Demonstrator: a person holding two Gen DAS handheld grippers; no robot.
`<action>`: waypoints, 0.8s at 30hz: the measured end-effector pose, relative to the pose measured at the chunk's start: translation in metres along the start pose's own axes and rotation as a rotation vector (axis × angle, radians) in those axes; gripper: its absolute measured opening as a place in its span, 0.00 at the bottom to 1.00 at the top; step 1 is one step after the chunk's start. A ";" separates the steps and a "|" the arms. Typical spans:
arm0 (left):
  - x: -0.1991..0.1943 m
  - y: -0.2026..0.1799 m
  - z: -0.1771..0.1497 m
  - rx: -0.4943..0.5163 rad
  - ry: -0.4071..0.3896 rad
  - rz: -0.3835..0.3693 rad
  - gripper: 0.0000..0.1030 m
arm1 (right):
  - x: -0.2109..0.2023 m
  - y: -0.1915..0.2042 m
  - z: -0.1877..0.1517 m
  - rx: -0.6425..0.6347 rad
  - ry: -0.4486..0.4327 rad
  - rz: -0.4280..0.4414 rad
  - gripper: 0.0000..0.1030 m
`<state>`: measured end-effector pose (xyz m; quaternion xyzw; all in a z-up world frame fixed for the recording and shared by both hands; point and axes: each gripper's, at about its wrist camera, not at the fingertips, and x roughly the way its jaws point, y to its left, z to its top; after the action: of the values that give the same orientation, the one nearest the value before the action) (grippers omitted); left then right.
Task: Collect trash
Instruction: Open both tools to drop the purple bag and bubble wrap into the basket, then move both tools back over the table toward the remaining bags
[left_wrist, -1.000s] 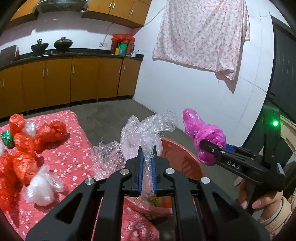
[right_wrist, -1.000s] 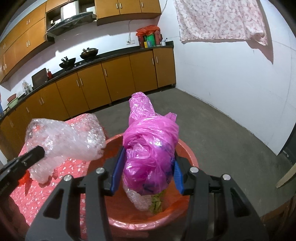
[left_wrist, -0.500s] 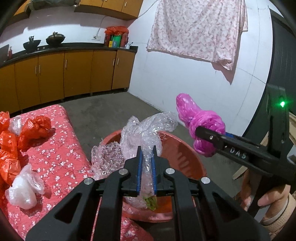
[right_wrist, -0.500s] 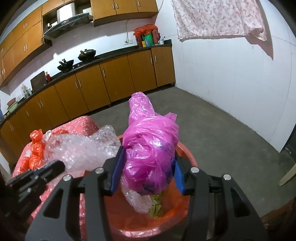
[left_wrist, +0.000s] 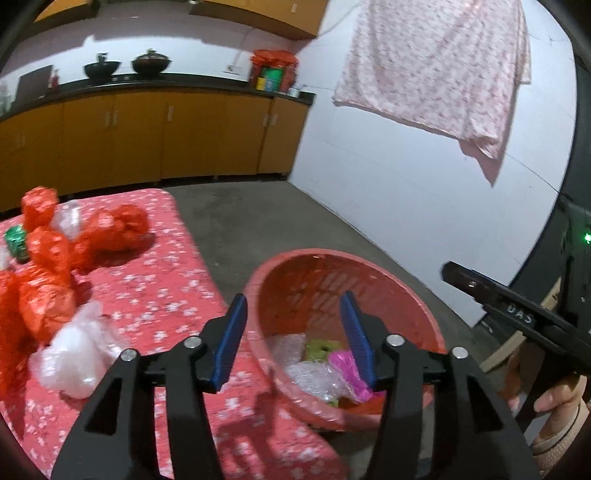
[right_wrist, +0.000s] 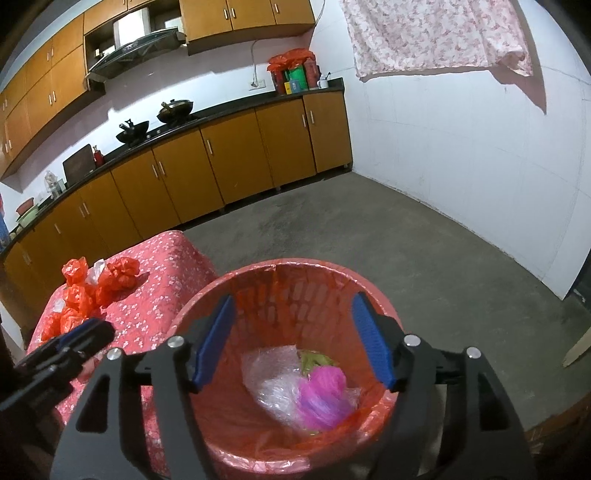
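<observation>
A red plastic basket (left_wrist: 384, 273) (right_wrist: 295, 267) stands on the floor beside the table. Inside lie a pink plastic bag (right_wrist: 323, 393) (left_wrist: 347, 369), clear bubble wrap (right_wrist: 271, 384) (left_wrist: 310, 376) and a green scrap (left_wrist: 319, 349). My left gripper (left_wrist: 295, 328) is open and empty above the basket's near rim. My right gripper (right_wrist: 291, 332) is open and empty over the basket; it also shows at the right of the left wrist view (left_wrist: 517, 317). Orange-red bags (left_wrist: 48, 266) (right_wrist: 92, 288) and a clear bag (left_wrist: 77, 354) lie on the table.
The table has a red flowered cloth (left_wrist: 162, 280) (right_wrist: 155, 291). A small green packet (left_wrist: 16, 240) lies among the bags. Orange kitchen cabinets (right_wrist: 236, 166) line the far wall, and a pink cloth (left_wrist: 436, 66) hangs on the white wall. The floor is bare concrete (right_wrist: 424, 258).
Both grippers have opened. The bubble wrap has dropped from the left gripper and the pink bag from the right gripper; both now lie in the basket.
</observation>
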<state>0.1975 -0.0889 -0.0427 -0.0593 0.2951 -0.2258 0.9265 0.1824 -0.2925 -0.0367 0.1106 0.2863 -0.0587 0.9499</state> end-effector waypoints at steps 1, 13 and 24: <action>-0.003 0.003 0.000 -0.003 -0.004 0.012 0.55 | -0.001 0.001 0.000 -0.001 -0.001 -0.003 0.65; -0.061 0.059 -0.013 -0.040 -0.064 0.171 0.66 | -0.006 0.060 -0.007 -0.132 -0.016 0.042 0.74; -0.113 0.123 -0.023 -0.113 -0.109 0.338 0.71 | -0.004 0.129 -0.020 -0.205 0.007 0.146 0.78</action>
<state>0.1491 0.0724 -0.0326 -0.0728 0.2626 -0.0463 0.9610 0.1911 -0.1620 -0.0278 0.0337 0.2853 0.0405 0.9570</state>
